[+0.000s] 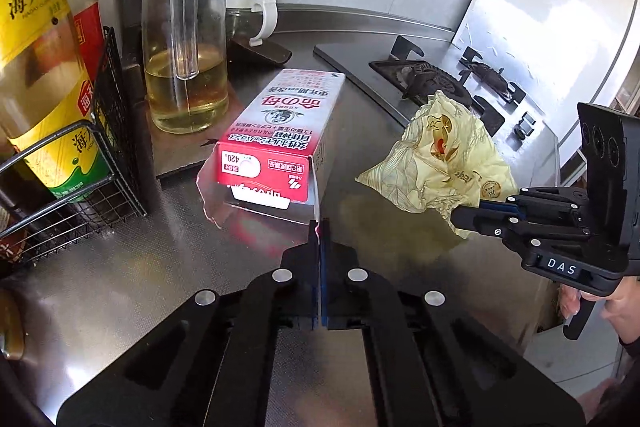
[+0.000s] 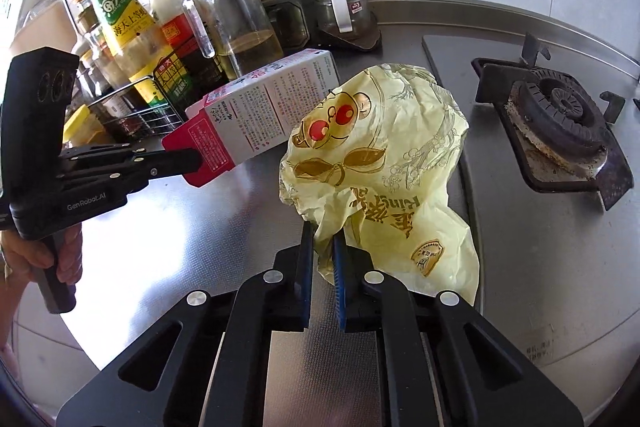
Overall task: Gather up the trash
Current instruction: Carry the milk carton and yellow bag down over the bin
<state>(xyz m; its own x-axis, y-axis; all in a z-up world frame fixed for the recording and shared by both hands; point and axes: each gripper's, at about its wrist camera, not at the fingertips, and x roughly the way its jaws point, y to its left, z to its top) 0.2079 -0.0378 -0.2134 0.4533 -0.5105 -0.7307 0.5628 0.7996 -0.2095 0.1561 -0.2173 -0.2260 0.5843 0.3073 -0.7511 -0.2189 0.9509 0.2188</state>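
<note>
1. The left gripper (image 2: 194, 163) has its jaws clamped on the open flap of a red-and-white carton (image 2: 260, 107) that extends ahead of them.
2. The right gripper (image 2: 322, 247) pinches a crumpled yellow wrapper (image 2: 384, 163) bunched just beyond its jaws.

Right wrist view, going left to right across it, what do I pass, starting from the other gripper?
Left gripper → red and white carton pinched by its flap → crumpled yellow bag, held in the right gripper → stove burner.
</note>
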